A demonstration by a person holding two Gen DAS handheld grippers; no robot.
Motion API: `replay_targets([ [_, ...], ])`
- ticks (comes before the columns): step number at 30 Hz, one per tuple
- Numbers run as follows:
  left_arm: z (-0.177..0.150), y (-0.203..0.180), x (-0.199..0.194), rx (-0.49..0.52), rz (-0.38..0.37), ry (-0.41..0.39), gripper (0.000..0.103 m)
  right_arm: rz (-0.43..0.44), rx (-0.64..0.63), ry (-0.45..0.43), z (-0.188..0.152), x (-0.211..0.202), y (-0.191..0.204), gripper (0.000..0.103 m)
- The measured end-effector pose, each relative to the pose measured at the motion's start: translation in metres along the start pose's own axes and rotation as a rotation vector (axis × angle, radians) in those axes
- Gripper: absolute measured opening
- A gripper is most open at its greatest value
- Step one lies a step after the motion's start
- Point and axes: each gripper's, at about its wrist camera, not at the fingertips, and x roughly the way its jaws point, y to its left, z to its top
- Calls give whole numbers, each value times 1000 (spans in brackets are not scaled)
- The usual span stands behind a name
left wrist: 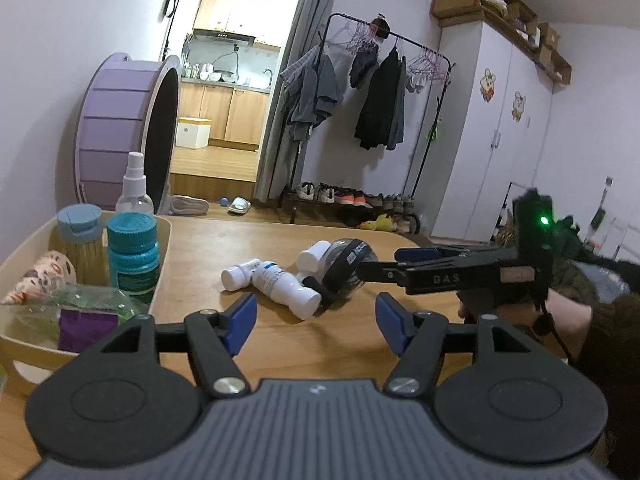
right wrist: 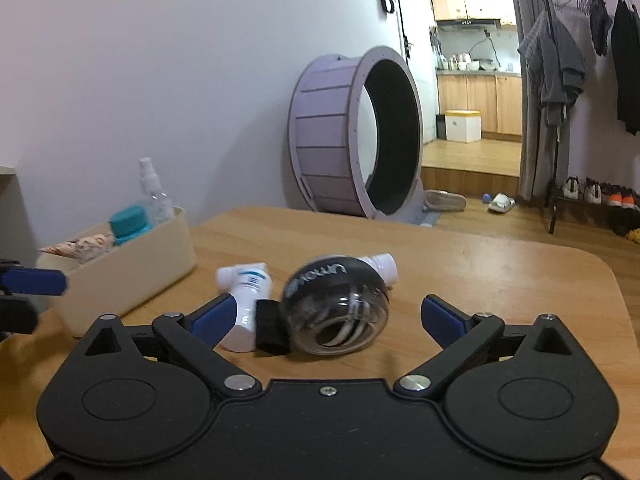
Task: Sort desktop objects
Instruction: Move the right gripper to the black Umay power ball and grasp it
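Observation:
A dark, clear-bodied gyro ball (right wrist: 336, 304) with a black strap lies on the wooden table (right wrist: 500, 280). It sits between the wide-apart blue pads of my right gripper (right wrist: 328, 320), which is open; neither pad presses on it. A white bottle (right wrist: 248, 304) lies against the ball's left side, close to the left pad, and another white bottle (right wrist: 382, 266) lies behind the ball. In the left wrist view my left gripper (left wrist: 316, 322) is open and empty, just short of the white bottles (left wrist: 288, 284). The right gripper (left wrist: 386, 262) reaches in from the right to the ball (left wrist: 346, 268).
A cream bin (left wrist: 162, 276) stands at the left of the table with a teal-capped bottle (left wrist: 134, 256), a blue-lidded jar (left wrist: 80, 240), a spray bottle (left wrist: 134, 184) and packets. A hand (left wrist: 568, 312) holds the right gripper. Beyond the table stand a purple wheel (right wrist: 352, 136) and a clothes rack.

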Motion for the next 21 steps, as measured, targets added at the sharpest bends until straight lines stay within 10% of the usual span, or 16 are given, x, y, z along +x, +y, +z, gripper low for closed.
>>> replay_targets([
  [9,2,6,0,-28,-2,-2,65,18,33,35,2,23,-10,99],
  [13,2,6,-1,-30,-1,-3,65,68,92,51,3,28,-17,71],
  [21,1,7,-5,-35,-7,-12,65,31,99,110,-1,3,-14,70],
])
